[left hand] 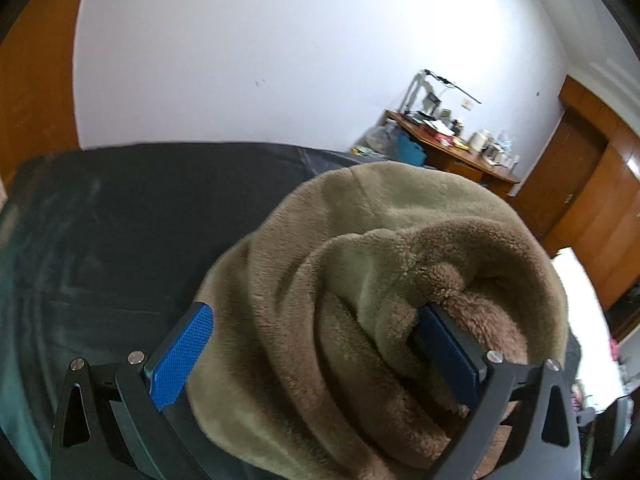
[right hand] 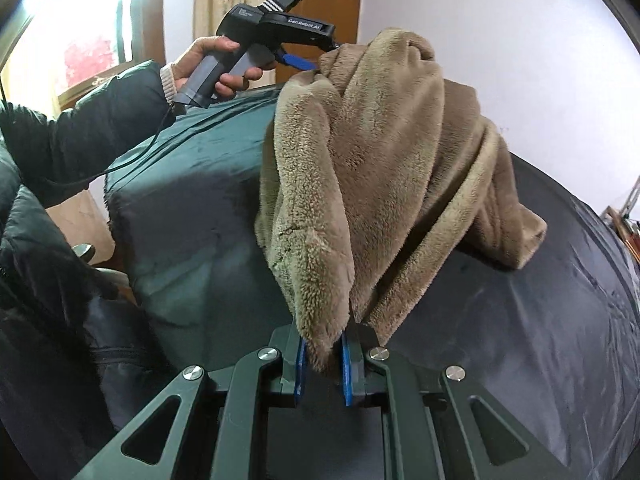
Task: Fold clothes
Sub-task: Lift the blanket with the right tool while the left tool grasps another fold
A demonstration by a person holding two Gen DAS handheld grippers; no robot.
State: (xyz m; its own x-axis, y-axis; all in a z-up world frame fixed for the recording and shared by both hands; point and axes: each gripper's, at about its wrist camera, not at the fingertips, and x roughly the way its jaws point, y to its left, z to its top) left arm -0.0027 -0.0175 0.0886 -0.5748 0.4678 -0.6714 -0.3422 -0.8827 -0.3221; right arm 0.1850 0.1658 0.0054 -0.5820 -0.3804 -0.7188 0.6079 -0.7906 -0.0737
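Garment: a thick tan fleece piece (right hand: 372,168), lifted in the air between the two grippers, with one lower end resting on the dark cover (right hand: 520,340) of the bed.
Right gripper (right hand: 323,364): the fingers are narrow and pinch a thick fold of the fleece between the blue pads (right hand: 345,364).
Left gripper (left hand: 320,352): in its own view the fingers stand wide, with a heap of fleece lying between and over them. The right pad (left hand: 448,356) is half buried in the cloth, so it seems more to carry the fleece than to pinch it.
Left hand (right hand: 216,66): it holds the handle of the left gripper, seen in the right wrist view.
Handling: I judge it soft, limp and bulky, moderately light, not fragile. The pile is fluffy and compresses, so a shallow pinch may slip.
Where to hold: best at an edge or corner, one or two layers only, taken deep between the pads. No hem or collar is clearly visible here.
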